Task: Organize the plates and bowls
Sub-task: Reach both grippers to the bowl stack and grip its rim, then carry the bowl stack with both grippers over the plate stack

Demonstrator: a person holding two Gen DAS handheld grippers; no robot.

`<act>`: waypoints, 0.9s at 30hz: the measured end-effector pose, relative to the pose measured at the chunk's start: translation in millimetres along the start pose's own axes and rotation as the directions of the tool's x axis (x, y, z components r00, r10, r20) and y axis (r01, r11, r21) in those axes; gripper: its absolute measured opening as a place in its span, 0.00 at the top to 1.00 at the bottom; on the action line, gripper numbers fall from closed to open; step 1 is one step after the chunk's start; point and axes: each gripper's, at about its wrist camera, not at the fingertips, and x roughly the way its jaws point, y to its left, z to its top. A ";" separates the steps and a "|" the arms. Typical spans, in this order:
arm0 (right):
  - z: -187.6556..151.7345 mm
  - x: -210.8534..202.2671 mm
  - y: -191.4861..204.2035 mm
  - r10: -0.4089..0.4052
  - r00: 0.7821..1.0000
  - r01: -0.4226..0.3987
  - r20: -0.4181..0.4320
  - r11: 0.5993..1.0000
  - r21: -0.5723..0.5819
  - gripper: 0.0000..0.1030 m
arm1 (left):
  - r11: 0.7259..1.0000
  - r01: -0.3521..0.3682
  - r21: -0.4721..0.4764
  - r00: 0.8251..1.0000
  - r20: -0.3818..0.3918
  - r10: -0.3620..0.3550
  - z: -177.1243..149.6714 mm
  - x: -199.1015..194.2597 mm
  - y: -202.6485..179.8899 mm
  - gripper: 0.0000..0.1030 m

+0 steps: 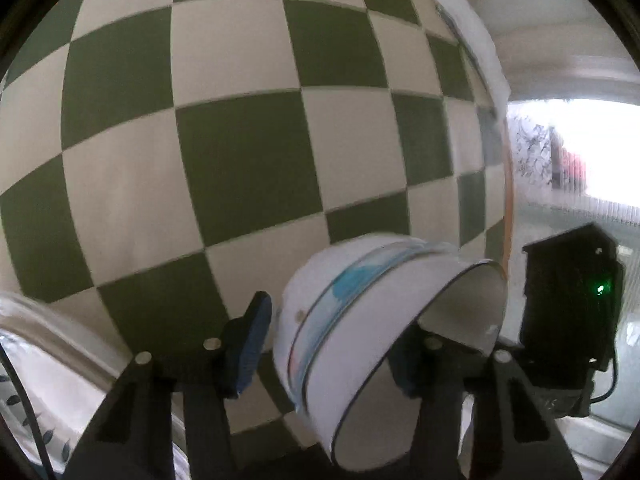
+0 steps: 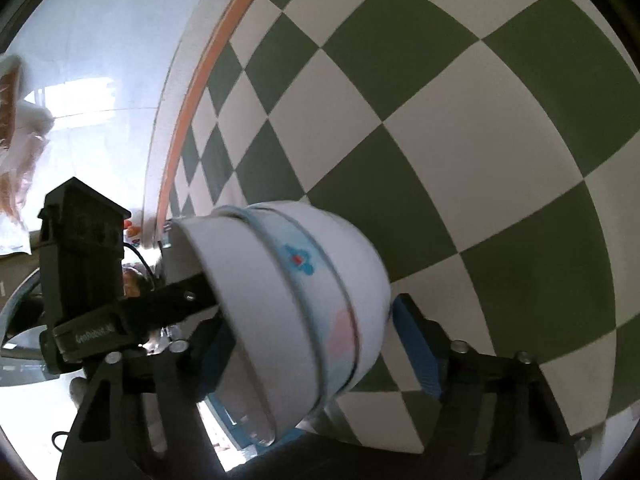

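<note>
A white bowl [image 1: 360, 320] with a blue painted band is held tilted on its side above a green and white checkered cloth [image 1: 240, 140]. My left gripper [image 1: 332, 344] stands around the bowl: its left pad [image 1: 250, 344] is apart from the wall, its right finger reaches inside the rim. The bowl also shows in the right wrist view [image 2: 304, 300]. My right gripper [image 2: 320, 356] straddles the bowl's wall, one finger inside, the right pad [image 2: 420, 344] a little off the outside. The bowl hangs between both grippers.
The other gripper's black body shows at the right [image 1: 572, 312] and at the left [image 2: 84, 264]. The table's orange edge [image 1: 509, 200] runs down the right. A patterned plate rim [image 1: 36, 360] lies at the lower left. A bright window is beyond the table.
</note>
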 end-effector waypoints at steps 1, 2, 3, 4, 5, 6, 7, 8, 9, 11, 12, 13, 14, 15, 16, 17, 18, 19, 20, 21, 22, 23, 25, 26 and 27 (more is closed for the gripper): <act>1.1 -0.4 -0.7 -0.002 1.000 0.002 0.000 1.000 0.000 0.35 | 1.000 0.003 0.000 1.000 0.001 -0.003 1.0 1.5 0.6 0.52; 2.7 2.2 -1.8 -0.025 1.000 0.025 -0.008 1.000 -0.007 0.44 | 1.000 0.002 0.002 1.000 0.007 -0.002 0.9 1.9 0.5 0.52; 1.8 1.9 -1.8 -0.024 1.000 0.024 -0.007 1.000 -0.012 0.45 | 1.000 -0.008 0.009 1.000 0.015 0.008 -0.5 2.0 -1.4 0.52; 1.4 2.2 -0.8 -0.024 1.000 0.024 -0.004 1.000 -0.019 0.45 | 1.000 -0.016 0.015 1.000 0.019 0.016 -0.1 2.3 -2.3 0.52; 0.4 1.9 0.7 -0.028 1.000 0.028 0.001 0.999 -0.029 0.45 | 0.999 -0.028 0.022 0.999 0.025 0.028 -1.1 1.9 -4.7 0.52; -0.5 1.4 2.8 -0.035 0.999 0.035 0.003 0.998 -0.043 0.45 | 0.999 -0.039 0.026 0.999 0.032 0.038 -2.2 1.6 -6.6 0.51; -0.4 0.9 5.6 -0.043 0.999 0.043 0.003 0.997 -0.057 0.45 | 0.999 -0.044 0.025 0.998 0.036 0.043 -2.6 1.4 -7.0 0.51; -0.2 2.2 6.2 -0.043 0.999 0.043 0.000 0.998 -0.054 0.45 | 0.999 -0.047 0.020 0.998 0.036 0.046 -2.5 1.2 -5.5 0.51; 0.7 4.3 6.7 -0.043 0.999 0.042 -0.009 0.998 -0.046 0.46 | 0.999 -0.049 0.011 0.998 0.038 0.049 -3.0 -0.4 -3.9 0.51; -0.3 5.5 11.0 -0.046 0.999 0.045 -0.011 0.998 -0.054 0.47 | 0.999 -0.053 0.002 0.998 0.044 0.053 -4.7 -3.2 -2.1 0.51; -1.5 6.1 13.8 -0.048 0.999 0.048 -0.010 0.997 -0.062 0.48 | 0.999 -0.051 -0.005 0.997 0.049 0.052 -5.7 -5.2 -0.9 0.51; -1.5 4.7 16.2 -0.048 0.999 0.047 -0.013 0.997 -0.065 0.49 | 0.999 -0.051 -0.010 0.998 0.048 0.052 -6.7 -5.1 1.2 0.51; -1.7 2.2 15.8 -0.046 0.999 0.045 -0.017 0.997 -0.064 0.49 | 0.999 -0.051 -0.016 0.998 0.047 0.051 -7.8 -6.3 2.4 0.51; -1.0 3.6 17.8 -0.043 0.999 0.042 -0.024 0.997 -0.060 0.49 | 0.998 -0.051 -0.024 0.997 0.051 0.052 -8.9 -8.7 3.5 0.51; -1.6 1.2 18.1 -0.043 0.999 0.042 -0.027 0.997 -0.066 0.50 | 0.998 -0.053 -0.025 0.997 0.057 0.054 -10.1 -10.4 3.6 0.51; -1.4 2.4 21.4 -0.045 0.999 0.042 -0.028 0.996 -0.076 0.50 | 0.998 -0.054 -0.025 0.996 0.065 0.056 -10.8 -12.6 3.5 0.51; -1.5 3.0 24.5 -0.044 0.999 0.042 -0.029 0.996 -0.084 0.50 | 0.998 -0.054 -0.027 0.996 0.073 0.056 -11.5 -15.6 4.2 0.51; -1.3 2.4 26.7 -0.041 0.999 0.038 -0.030 0.995 -0.087 0.50 | 0.998 -0.054 -0.034 0.995 0.079 0.056 -12.3 -19.0 5.2 0.51; -0.4 3.6 29.9 -0.039 0.999 0.036 -0.033 0.995 -0.090 0.50 | 0.998 -0.054 -0.038 0.995 0.082 0.057 -13.2 -21.8 5.9 0.52; 1.1 5.7 33.8 -0.040 0.999 0.036 -0.033 0.995 -0.094 0.50 | 0.998 -0.052 -0.042 0.994 0.091 0.056 -14.0 -25.8 6.3 0.52; 1.3 6.0 39.1 -0.040 0.999 0.037 -0.033 0.994 -0.103 0.50 | 0.998 -0.051 -0.043 0.993 0.102 0.055 -15.0 -30.4 6.5 0.52; 1.4 3.0 43.2 -0.041 0.999 0.037 -0.033 0.993 -0.115 0.50 | 0.998 -0.047 -0.047 0.992 0.112 0.053 -16.1 -35.8 7.5 0.52; 1.4 2.0 55.5 -0.040 0.999 0.035 -0.036 0.990 -0.137 0.50 | 0.997 -0.047 -0.054 0.990 0.127 0.054 -18.3 -45.6 8.8 0.52; 1.3 2.8 62.2 -0.038 0.999 0.032 -0.039 0.989 -0.147 0.50 | 0.997 -0.046 -0.058 0.989 0.137 0.053 -19.7 -51.1 10.0 0.52; 0.6 1.5 65.3 -0.035 0.999 0.028 -0.040 0.988 -0.152 0.50 | 0.997 -0.046 -0.063 0.988 0.147 0.054 -21.5 -57.3 12.0 0.52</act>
